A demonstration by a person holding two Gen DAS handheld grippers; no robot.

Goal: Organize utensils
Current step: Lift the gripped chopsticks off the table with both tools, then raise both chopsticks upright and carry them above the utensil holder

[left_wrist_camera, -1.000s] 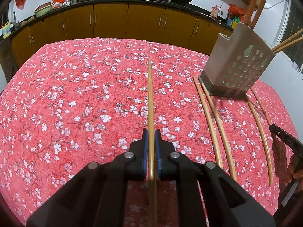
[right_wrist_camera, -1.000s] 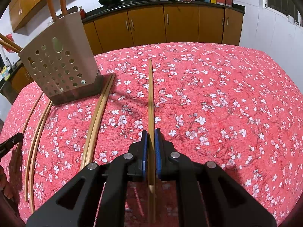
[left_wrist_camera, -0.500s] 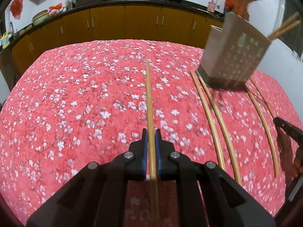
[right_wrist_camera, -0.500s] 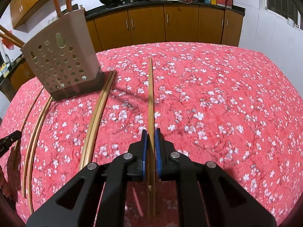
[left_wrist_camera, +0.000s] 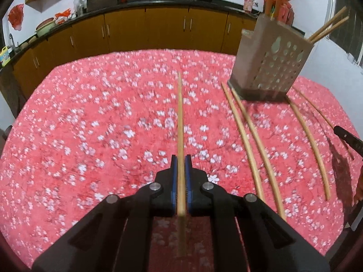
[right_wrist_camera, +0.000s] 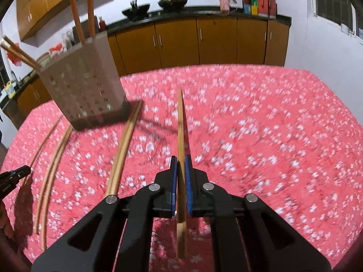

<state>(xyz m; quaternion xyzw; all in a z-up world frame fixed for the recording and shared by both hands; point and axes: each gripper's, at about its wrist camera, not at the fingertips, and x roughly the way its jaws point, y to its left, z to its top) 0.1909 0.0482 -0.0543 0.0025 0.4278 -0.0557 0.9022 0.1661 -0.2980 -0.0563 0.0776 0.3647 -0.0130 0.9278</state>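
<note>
My left gripper (left_wrist_camera: 180, 158) is shut on a wooden chopstick (left_wrist_camera: 180, 117) that runs straight ahead over the red floral tablecloth (left_wrist_camera: 90, 124). The grey perforated utensil holder (left_wrist_camera: 270, 61) stands ahead to the right, with several chopsticks leaning out of it. In the right wrist view my right gripper (right_wrist_camera: 180, 158) is shut on another chopstick (right_wrist_camera: 180, 122), held just above the cloth, with its shadow beside it. There the holder (right_wrist_camera: 84, 86) stands ahead to the left.
Loose chopsticks lie on the cloth near the holder: a pair (left_wrist_camera: 251, 140) and a curved one (left_wrist_camera: 310, 140), also seen as a pair (right_wrist_camera: 122, 149) and others (right_wrist_camera: 52, 165). Kitchen cabinets (left_wrist_camera: 165, 29) and a counter with pans stand behind the table.
The right gripper has risen with its chopstick, and the holder now looks larger and nearer in its view. The left gripper has rolled slightly and still holds its chopstick.
</note>
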